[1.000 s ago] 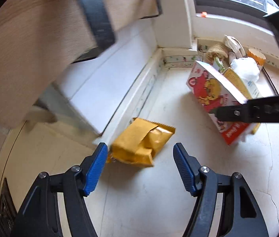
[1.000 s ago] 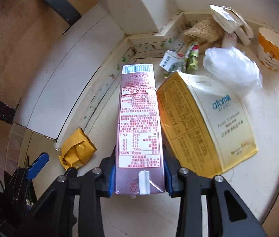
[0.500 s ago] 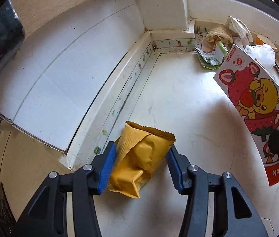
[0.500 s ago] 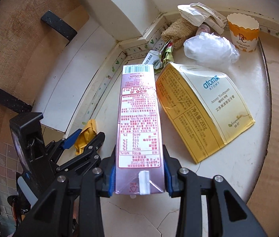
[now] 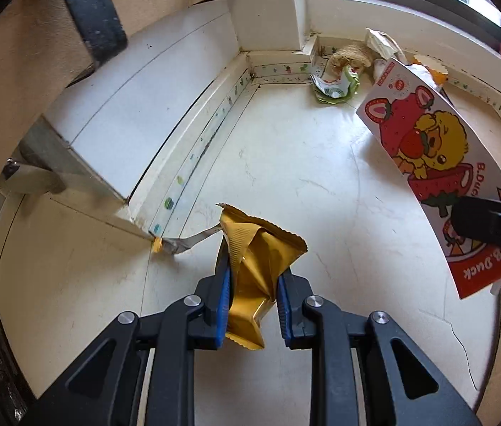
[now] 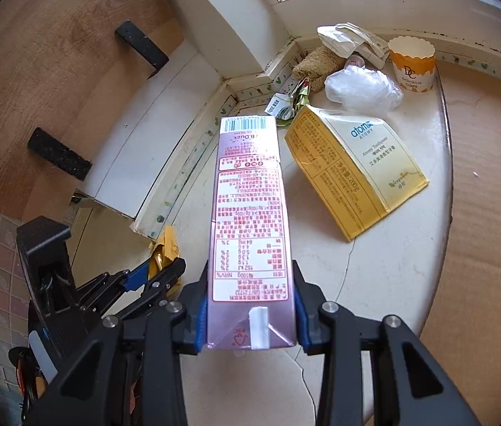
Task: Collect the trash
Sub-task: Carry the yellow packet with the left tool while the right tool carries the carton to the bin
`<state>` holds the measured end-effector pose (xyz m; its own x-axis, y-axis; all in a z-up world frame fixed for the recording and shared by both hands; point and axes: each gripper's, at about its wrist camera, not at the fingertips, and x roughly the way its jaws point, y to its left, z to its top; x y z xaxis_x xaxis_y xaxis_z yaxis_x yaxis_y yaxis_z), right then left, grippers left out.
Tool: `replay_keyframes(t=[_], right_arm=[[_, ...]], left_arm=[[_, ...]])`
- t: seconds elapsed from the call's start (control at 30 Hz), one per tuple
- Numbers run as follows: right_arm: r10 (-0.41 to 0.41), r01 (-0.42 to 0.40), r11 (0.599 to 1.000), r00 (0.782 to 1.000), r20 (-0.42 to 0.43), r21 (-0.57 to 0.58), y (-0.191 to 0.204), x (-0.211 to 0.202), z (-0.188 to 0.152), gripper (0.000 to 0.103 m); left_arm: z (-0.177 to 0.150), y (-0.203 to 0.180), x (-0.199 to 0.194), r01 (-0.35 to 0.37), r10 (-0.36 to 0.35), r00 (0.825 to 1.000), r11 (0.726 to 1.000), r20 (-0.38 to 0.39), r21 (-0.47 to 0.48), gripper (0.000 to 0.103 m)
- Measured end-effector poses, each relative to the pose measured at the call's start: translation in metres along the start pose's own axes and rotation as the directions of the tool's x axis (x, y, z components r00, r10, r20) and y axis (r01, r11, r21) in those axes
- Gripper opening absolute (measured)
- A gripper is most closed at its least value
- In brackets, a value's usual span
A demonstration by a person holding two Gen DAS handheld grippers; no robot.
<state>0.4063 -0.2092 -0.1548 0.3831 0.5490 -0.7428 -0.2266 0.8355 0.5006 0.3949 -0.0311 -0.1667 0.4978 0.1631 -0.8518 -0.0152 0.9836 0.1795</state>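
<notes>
1. Our left gripper [image 5: 253, 298] has just been closing, and its 2 blue pads now squeeze a crumpled gold snack wrapper [image 5: 255, 266] between them; the foil buckles inward where the pads press.
2. We see the wrapper's serrated upper edge fanning out above the jaws, while its lower end hangs below them, over the cream marble floor [image 5: 321, 184] near the corner of a white cabinet base [image 5: 133, 113].
3. Our right gripper [image 6: 248, 314] is clamped on a pink B.Duck carton [image 6: 248, 213], blue pads against both long sides, the nutrition panel facing the right wrist camera and the barcode end pointing away.
4. From the left wrist view we see the same carton's strawberry-and-duck face at the right edge, tilted, with a black finger of the right gripper across its lower part.
5. More trash lies against the far wall: a yellow Atomy toothpaste box [image 6: 355, 174] flat on the floor just right of the carton, a crumpled clear plastic bag [image 6: 362, 88] beyond it, an orange-and-white paper cake cup [image 6: 412, 64] standing upright, a torn green-and-white wrapper [image 6: 289, 103], a brown fibrous pad [image 6: 316, 64] and folded white paper [image 6: 348, 37].
6. Brown cardboard [image 6: 488, 184] covers the floor at the right.
</notes>
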Motion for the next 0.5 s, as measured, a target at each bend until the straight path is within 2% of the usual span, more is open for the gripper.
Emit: replay_keyframes(t=[0.23,0.5], right_arm=[[-0.033,0.033,0.999,0.998,0.050,0.009,0.023,-0.041,-0.051,0.037],[-0.072,0.068,0.997,0.992,0.107,0.044,0.056,-0.087,-0.140,0.037]], left_arm=[[-0.051,0.010,-0.060,0.066,-0.066,0.998,0.997,0.008,0.028,0.021],[-0.113,0.023,-0.120,0.155,-0.159,0.986,0.985,0.049,0.077,0.021]])
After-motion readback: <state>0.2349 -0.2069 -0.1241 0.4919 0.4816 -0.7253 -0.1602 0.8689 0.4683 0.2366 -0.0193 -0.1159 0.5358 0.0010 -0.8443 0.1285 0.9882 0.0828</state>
